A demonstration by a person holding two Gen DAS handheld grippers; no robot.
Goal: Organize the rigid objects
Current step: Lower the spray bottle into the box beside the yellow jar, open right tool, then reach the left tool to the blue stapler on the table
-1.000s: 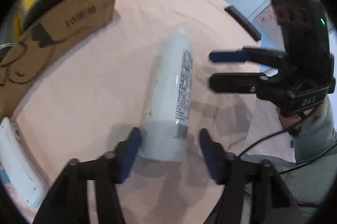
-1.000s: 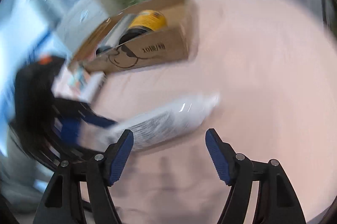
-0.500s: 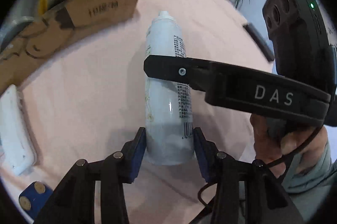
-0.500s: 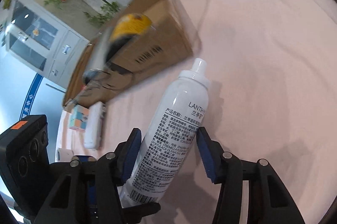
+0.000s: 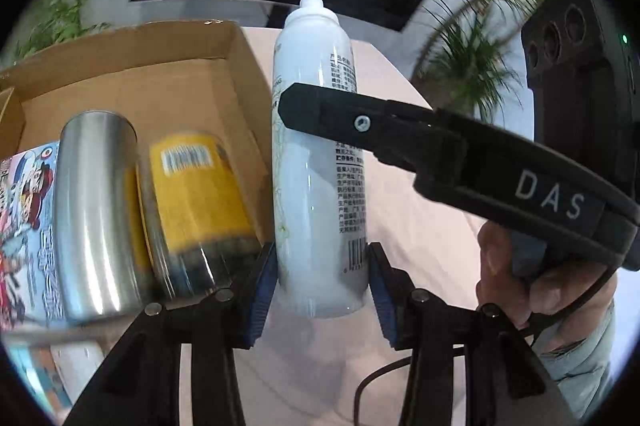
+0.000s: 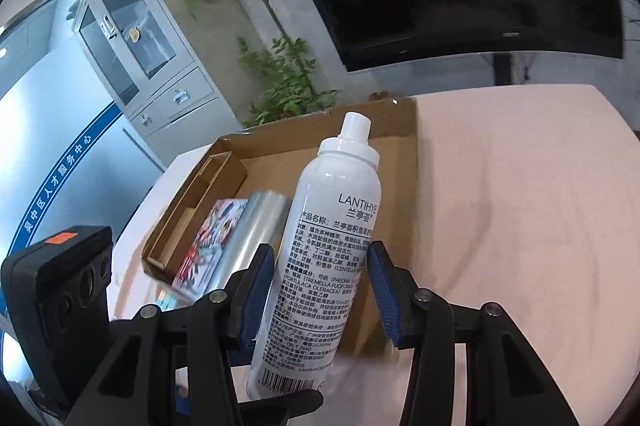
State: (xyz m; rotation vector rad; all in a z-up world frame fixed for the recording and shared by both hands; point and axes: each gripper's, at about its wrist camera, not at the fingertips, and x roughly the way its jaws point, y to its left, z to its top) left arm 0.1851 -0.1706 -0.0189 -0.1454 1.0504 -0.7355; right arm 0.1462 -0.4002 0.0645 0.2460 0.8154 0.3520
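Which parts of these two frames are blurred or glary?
Left wrist: the yellow can and steel tumbler smear with motion blur, the bottle stays sharp. Right wrist: mostly sharp, bottle print legible; soft sheen on the tumbler.

You are looking at a white spray bottle (image 6: 320, 258) with dense black print and a black barcode near its base. The cardboard box (image 5: 132, 65) is plain brown. In it, the steel cup (image 5: 94, 218) is bare silver, the can (image 5: 196, 193) has a yellow label with a white barcode patch, and the booklet (image 6: 212, 242) shows a multicoloured cartoon print. The tablecloth (image 6: 520, 205) is pale pink. Both grippers show black frames with blue pads (image 6: 258, 300).
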